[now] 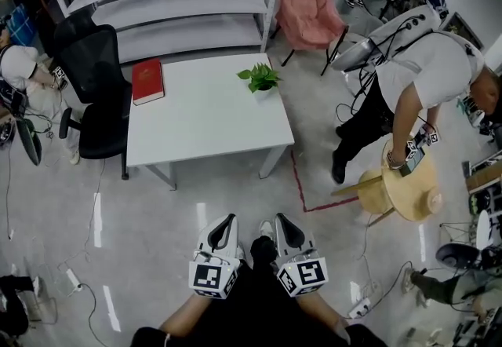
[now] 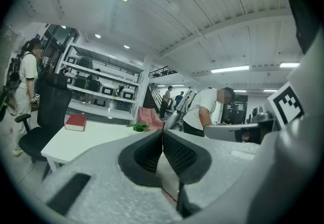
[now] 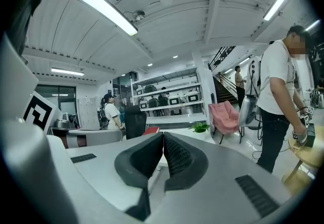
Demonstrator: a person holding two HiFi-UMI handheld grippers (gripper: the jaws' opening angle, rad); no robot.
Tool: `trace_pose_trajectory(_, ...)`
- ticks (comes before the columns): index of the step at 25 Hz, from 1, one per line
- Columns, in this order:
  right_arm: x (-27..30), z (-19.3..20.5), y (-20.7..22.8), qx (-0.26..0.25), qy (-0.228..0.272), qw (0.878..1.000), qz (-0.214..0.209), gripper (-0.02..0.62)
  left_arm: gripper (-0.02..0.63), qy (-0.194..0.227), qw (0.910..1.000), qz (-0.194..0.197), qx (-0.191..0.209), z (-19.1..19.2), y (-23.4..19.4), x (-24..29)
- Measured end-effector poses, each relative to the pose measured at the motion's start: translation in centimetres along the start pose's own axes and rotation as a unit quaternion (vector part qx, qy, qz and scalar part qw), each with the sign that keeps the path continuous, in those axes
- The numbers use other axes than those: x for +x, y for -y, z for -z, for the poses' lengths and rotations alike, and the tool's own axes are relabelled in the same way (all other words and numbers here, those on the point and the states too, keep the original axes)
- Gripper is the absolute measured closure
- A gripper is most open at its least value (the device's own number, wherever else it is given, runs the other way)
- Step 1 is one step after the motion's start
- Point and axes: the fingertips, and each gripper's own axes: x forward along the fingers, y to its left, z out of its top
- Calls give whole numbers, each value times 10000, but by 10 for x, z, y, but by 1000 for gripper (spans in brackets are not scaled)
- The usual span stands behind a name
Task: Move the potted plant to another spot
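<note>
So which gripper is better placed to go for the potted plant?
Right, narrowly. The left gripper and right gripper are both shut, empty, short of the white table; the potted plant stands near its far right corner, on the right gripper's side.

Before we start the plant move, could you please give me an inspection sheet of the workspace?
Surface: white table, two items on it.
Job's things: potted plant, upright near the table's far right corner.
Clutter: red book at the far left corner.
Grippers: left gripper and right gripper both shut, empty, short of the table.
Cables: loose cables on the floor.
Surroundings: shelving, black chair, pink chair, person nearby.
</note>
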Motion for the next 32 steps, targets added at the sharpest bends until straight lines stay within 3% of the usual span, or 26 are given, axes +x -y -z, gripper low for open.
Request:
trace_pose_trajectory(16,60,-6,29,-49,50,9999,-146,583,589,-24,9999,-154,21,-4,-31,50)
trace_pose_trajectory(32,162,-45,108,16,-42,9994,-332,583,589,-106,9995,-302,26,-37,-57,174)
